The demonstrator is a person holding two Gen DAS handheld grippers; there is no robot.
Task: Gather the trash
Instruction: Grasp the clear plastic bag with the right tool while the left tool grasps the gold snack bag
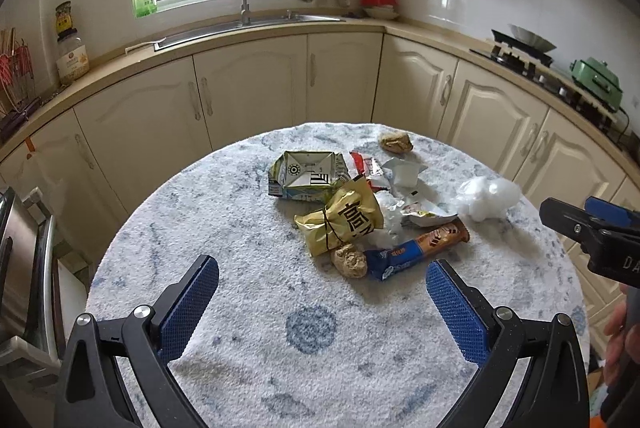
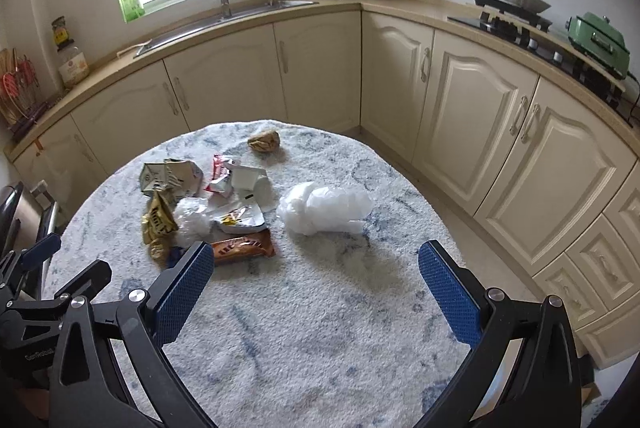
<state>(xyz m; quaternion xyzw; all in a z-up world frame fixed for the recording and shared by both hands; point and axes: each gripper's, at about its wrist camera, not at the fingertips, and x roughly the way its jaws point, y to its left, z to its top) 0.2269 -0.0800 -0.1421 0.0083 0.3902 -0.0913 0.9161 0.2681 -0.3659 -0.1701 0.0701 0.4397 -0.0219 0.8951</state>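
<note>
Trash heaped on table; both grippers agape.

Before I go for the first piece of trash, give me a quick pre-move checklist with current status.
1. Left gripper open, empty: ok.
2. Right gripper open, empty: ok.
3. Trash within view on the round table: ok.
4. White plastic bag lies apart from the pile, clear approach for the right gripper: ok.
5. Blue-brown biscuit wrapper nearest the left gripper, partly under other litter: ok.
6. Bin or collecting bag located: cannot tell.
</note>
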